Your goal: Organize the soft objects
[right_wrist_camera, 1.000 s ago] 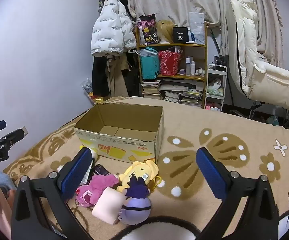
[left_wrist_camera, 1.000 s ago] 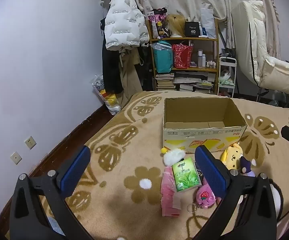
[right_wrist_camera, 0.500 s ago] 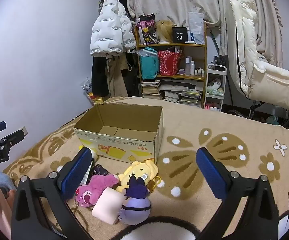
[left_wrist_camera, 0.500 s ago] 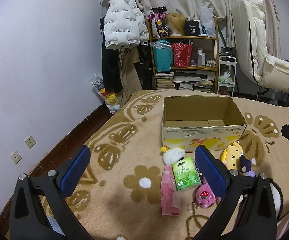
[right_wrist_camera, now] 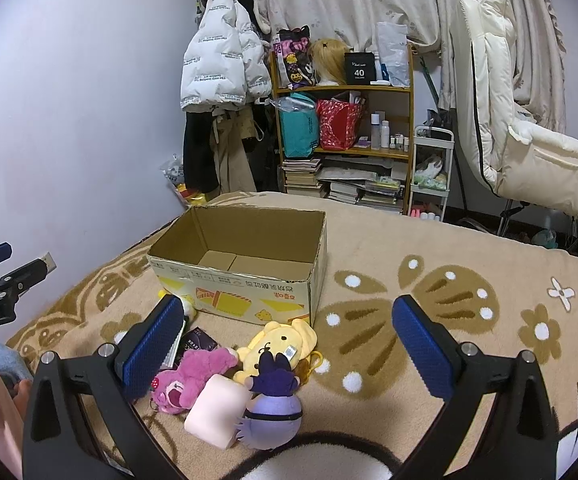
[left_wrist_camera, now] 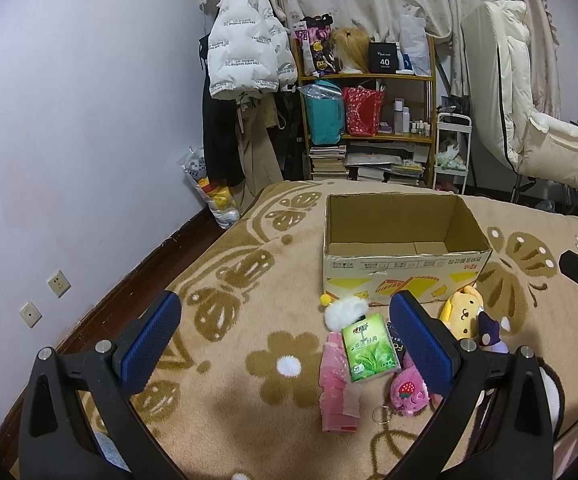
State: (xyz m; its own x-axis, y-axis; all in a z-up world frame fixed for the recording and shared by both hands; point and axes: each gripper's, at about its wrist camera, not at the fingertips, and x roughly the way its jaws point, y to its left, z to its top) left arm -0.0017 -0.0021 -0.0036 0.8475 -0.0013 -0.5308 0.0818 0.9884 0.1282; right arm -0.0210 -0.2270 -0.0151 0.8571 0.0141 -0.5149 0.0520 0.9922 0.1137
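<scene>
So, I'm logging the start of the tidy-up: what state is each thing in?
cardboard box: open, upright, nothing visible inside
left tool: open, holding nothing
right tool: open, holding nothing
yellow plush: lying on the blanket outside the box
purple plush: upright, touching the pink block
</scene>
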